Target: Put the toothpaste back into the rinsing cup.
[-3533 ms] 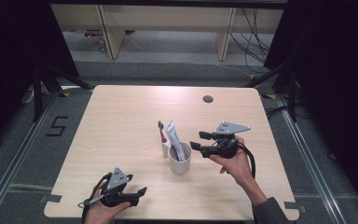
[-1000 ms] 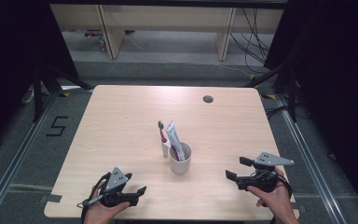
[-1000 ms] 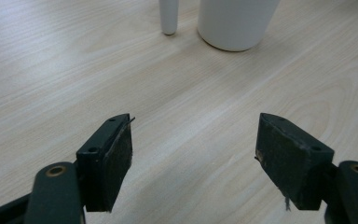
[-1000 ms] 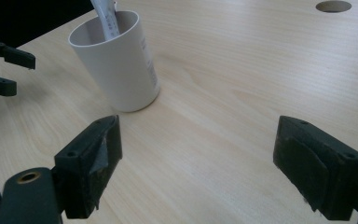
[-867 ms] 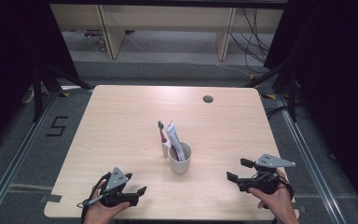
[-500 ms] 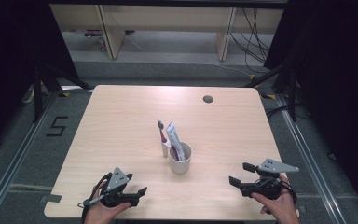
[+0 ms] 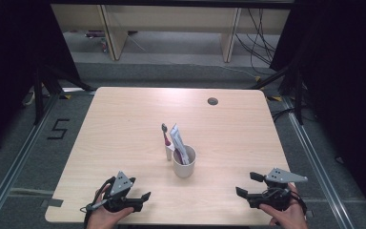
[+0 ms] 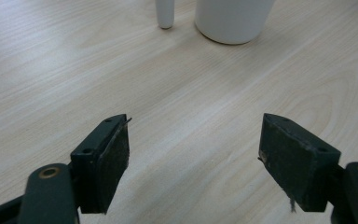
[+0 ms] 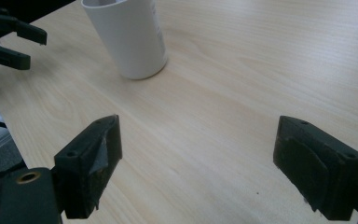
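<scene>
Cup [image 7: 184, 162], white, stands near the middle of the wooden table [image 7: 124, 124], holding a toothpaste tube [image 7: 177, 143]; a toothbrush [image 7: 166, 138] stands just beside it, apparently in a small white holder [image 7: 169, 153], though the detail is too small to be sure. Both grippers sit at the near edge, well apart from the cup. The left gripper [image 7: 140, 200] and right gripper [image 7: 246, 185] each have jaws spread wide, holding nothing. Bare tabletop lies between them and the cup.

high: above, forward-down | gripper views: low, close | shared: cup [image 7: 184, 162]
</scene>
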`<state>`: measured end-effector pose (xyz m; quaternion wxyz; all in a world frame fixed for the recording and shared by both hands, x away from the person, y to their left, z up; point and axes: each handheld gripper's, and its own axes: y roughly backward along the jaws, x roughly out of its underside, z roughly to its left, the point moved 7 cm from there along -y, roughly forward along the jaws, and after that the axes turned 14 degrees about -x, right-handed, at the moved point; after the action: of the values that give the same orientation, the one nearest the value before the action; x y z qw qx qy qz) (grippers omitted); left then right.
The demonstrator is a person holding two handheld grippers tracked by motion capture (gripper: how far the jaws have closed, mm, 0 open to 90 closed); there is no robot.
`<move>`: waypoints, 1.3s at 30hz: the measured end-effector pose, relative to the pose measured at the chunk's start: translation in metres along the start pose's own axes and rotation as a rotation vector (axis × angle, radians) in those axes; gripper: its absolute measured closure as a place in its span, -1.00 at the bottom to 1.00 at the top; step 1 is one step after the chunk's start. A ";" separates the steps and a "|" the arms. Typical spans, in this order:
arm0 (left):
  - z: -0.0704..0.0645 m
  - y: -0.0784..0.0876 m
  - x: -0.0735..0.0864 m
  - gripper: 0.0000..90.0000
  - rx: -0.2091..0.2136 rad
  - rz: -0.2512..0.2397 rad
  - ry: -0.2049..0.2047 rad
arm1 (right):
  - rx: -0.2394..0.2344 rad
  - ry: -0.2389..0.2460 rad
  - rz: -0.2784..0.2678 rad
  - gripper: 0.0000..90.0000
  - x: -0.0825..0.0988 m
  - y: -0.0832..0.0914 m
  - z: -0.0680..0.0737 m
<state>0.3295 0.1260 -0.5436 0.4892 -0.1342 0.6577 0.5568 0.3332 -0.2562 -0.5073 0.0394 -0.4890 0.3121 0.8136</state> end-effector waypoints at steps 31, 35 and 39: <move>0.002 -0.001 0.000 -0.53 -0.022 0.003 -0.011 | 0.029 0.025 0.142 -0.65 0.037 0.004 0.006; 0.001 -0.001 0.000 -0.53 -0.012 0.000 -0.006 | 0.028 0.012 0.153 -0.64 0.039 0.005 0.006; 0.001 -0.001 0.000 -0.53 -0.014 0.000 -0.006 | 0.022 -0.015 0.164 -0.64 0.041 0.004 0.008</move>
<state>0.3305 0.1267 -0.5438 0.4903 -0.1360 0.6523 0.5618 0.3043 -0.2651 -0.5360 -0.0198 -0.4551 0.3598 0.8142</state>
